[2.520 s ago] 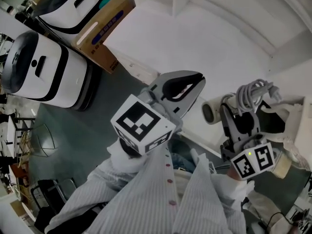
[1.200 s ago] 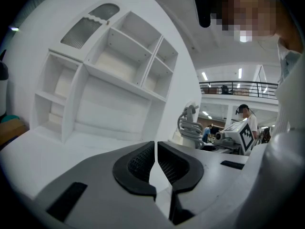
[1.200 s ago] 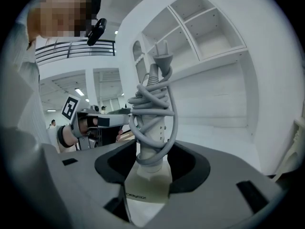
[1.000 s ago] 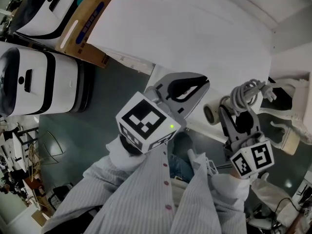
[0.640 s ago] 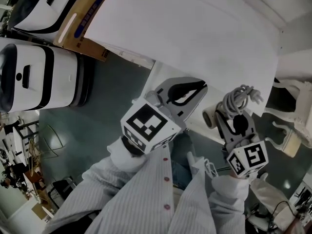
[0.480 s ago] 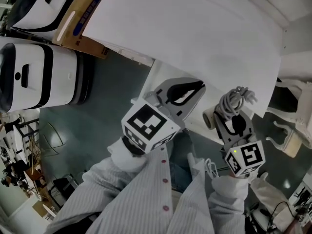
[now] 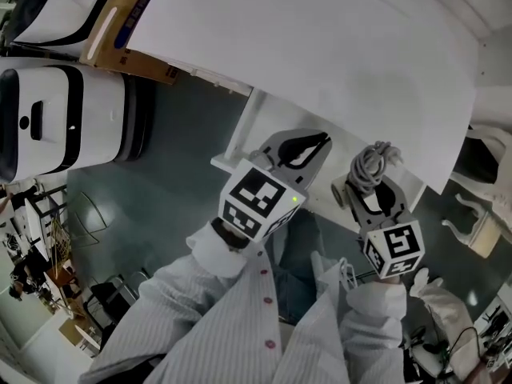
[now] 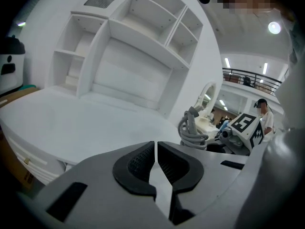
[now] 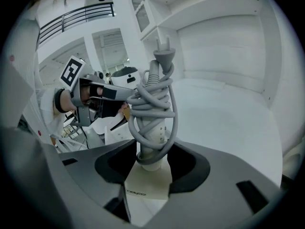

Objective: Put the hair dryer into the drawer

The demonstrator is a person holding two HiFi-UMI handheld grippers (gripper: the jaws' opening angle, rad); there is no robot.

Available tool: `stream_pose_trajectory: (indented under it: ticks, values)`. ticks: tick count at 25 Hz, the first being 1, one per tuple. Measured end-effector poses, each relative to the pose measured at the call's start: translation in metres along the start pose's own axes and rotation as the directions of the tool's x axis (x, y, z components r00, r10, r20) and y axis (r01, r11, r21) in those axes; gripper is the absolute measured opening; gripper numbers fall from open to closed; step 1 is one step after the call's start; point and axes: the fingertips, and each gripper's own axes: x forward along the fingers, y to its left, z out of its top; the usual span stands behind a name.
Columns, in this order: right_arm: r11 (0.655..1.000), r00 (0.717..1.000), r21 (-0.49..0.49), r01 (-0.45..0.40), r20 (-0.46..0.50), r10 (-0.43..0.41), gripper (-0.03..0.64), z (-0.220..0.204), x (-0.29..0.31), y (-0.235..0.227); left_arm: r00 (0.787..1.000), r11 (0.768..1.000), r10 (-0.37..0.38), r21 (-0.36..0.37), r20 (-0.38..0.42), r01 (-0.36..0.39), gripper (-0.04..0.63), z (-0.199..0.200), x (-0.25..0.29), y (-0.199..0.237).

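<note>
The cream plastic hair dryer (image 9: 151, 128), its grey cord (image 9: 153, 87) coiled round the handle, was gripped but not yet stowed, and no open drawer could be made out. The right gripper (image 9: 152, 168) clamped the handle's base between its pads, over the near edge of the white desk (image 7: 320, 46) (the left gripper (image 8: 156, 162), to its left, was closed on nothing).

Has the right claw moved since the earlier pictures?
Yes. The right claw, shut on the hair dryer, has shifted left, away from the right corner of the desk.
</note>
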Motion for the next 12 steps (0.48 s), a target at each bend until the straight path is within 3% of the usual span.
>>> stream_pose_trajectory:
  ticks: [12]
  values:
    - [0.998, 0.986, -0.037, -0.048, -0.164, 0.041, 0.195, -0.057, 0.047, -0.01, 0.994, 0.999, 0.026, -0.039, -0.102, -0.031, 0.028, -0.053, 0.023, 0.022]
